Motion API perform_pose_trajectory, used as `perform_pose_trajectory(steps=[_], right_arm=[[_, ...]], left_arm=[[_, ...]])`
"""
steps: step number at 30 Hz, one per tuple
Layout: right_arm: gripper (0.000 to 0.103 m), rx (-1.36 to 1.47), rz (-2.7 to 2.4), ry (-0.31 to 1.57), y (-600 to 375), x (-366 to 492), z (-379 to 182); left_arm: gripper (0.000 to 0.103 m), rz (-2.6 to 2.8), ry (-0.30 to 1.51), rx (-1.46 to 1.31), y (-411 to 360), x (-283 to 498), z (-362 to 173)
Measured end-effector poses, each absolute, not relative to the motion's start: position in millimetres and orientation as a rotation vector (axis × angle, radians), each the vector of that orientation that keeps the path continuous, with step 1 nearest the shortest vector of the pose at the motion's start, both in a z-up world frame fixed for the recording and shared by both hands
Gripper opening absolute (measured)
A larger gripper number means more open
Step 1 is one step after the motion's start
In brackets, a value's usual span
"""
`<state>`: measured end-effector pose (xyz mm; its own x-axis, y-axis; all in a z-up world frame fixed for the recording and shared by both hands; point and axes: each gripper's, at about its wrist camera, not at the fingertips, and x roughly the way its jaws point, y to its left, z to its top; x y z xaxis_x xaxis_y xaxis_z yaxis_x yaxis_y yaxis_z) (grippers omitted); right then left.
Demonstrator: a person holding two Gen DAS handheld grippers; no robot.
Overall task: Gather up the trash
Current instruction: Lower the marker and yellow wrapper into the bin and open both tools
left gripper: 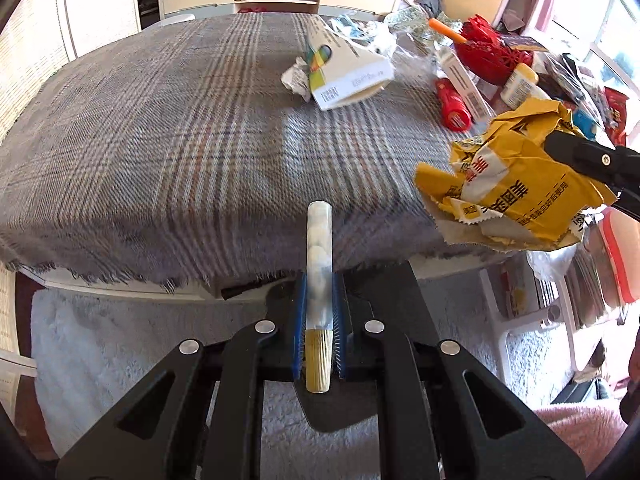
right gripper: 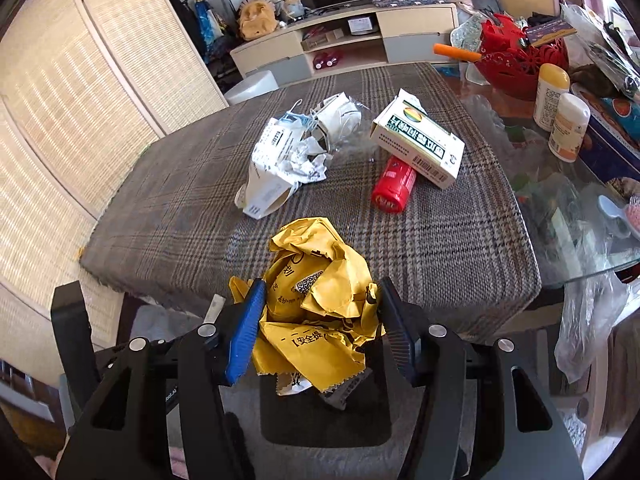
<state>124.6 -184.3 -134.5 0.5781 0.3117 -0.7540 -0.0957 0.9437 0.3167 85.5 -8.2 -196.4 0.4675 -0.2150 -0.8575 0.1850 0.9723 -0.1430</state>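
Beyond both sets of fingers lies the plaid cloth point(right gripper: 420, 240) with a box point(right gripper: 418, 144) and red bottle point(right gripper: 394, 184). The right gripper point(right gripper: 320, 320) clamps a crumpled yellow wrapper point(right gripper: 320, 304). The left gripper point(left gripper: 319, 312) pinches a clear tube point(left gripper: 319, 264) upright between its pads.

Bright daylight from window point(left gripper: 612, 36) at right, blown out there. Sunlit patch across plaid cloth point(left gripper: 200, 152), rest in softer shade. Glare on glass tabletop point(right gripper: 560, 216). Strong fisheye bending, dark vignette at corners. Slight motion blur on far clutter; near parts sharp.
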Motion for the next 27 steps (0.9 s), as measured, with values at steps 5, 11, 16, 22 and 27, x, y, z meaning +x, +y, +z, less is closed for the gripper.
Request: perform_pose_trajectory(steps=[5,11,16,22,27], right_arm=[[0.058,0.238,0.24,0.934,-185.1,89.7,-151.6],[0.058,0.257,0.222,1.018,-189.2,73.1,-198.2],[0.059,0.262,0.198,1.086,-182.8,78.2,-240.5],[0.059,0.243,0.182,1.153,-171.2,87.8,-285.1],[0.059,0.204,0.192,1.179,-156.1,98.8,-301.8]], left_arm=[[0.011,-0.257,1.086,-0.039,-7.9,62.8,-213.7],[0.011,-0.277,1.128,-0.046,-19.2,39.6,-239.0],[0.011,-0.279,1.189,-0.074,-31.5,38.2,-270.4],[0.011,-0.28,1.232,-0.081,-37.3,44.9,-301.9],[0.011,-0.296,1.286,-0.091,-42.0,51.4,-324.5]])
